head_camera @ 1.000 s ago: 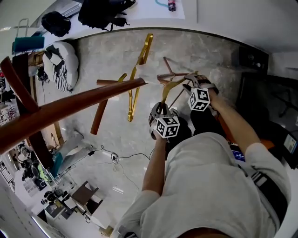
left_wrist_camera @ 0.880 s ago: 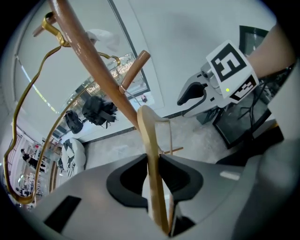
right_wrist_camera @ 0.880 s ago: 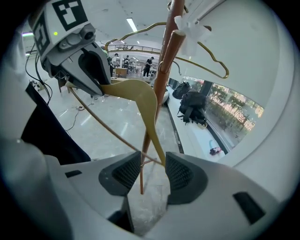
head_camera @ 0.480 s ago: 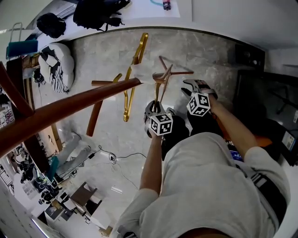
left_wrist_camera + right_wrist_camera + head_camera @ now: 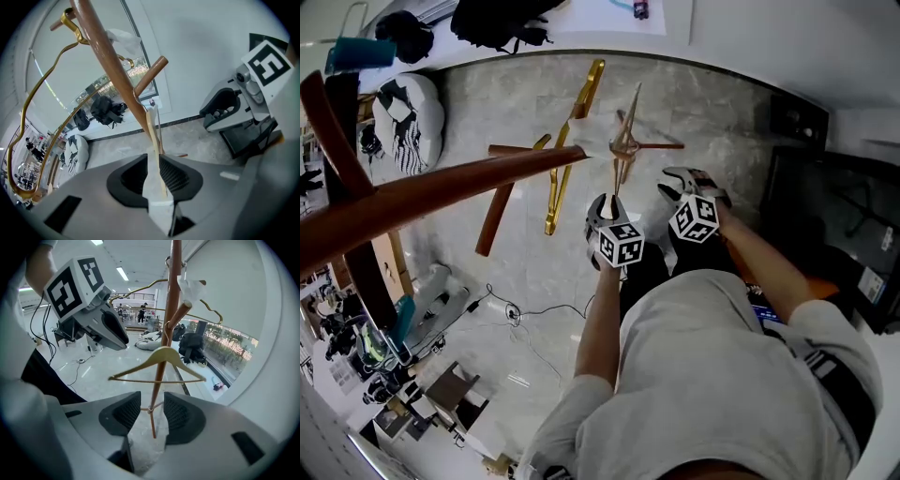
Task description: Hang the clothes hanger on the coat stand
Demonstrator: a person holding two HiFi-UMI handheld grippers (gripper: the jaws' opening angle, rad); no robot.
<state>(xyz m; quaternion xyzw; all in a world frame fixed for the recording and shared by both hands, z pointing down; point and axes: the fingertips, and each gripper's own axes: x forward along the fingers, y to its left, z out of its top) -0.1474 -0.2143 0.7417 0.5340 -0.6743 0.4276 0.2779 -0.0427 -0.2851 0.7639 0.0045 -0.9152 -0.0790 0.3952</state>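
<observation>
My left gripper [image 5: 606,208] is shut on one end of a pale wooden hanger [image 5: 630,117], and its jaws have just been closing on it. The left gripper view shows the hanger's end [image 5: 153,154] pinched between the pads of the left gripper [image 5: 157,161]. The hanger rises toward the brown coat stand [image 5: 110,61]. My right gripper [image 5: 677,180] hovers beside it, apart from the hanger. In its own view the right gripper [image 5: 152,411] is open and empty, with the wooden hanger [image 5: 159,363] ahead, in front of the coat stand [image 5: 172,291]. A gold wire hanger [image 5: 567,141] hangs on a peg of the coat stand [image 5: 441,192].
The stand's cross base [image 5: 654,143] rests on the marble floor. Black bags [image 5: 502,19] and a black-and-white cushion [image 5: 408,112] lie by the curved wall. Cables [image 5: 520,314] and desk clutter [image 5: 403,394] are at the lower left. A dark cabinet [image 5: 820,202] stands on the right.
The wooden hanger has swung from a slant between the grippers to edge-on, reaching up toward the stand's arm. The right gripper has shifted a little to the left and sits clear of the hanger.
</observation>
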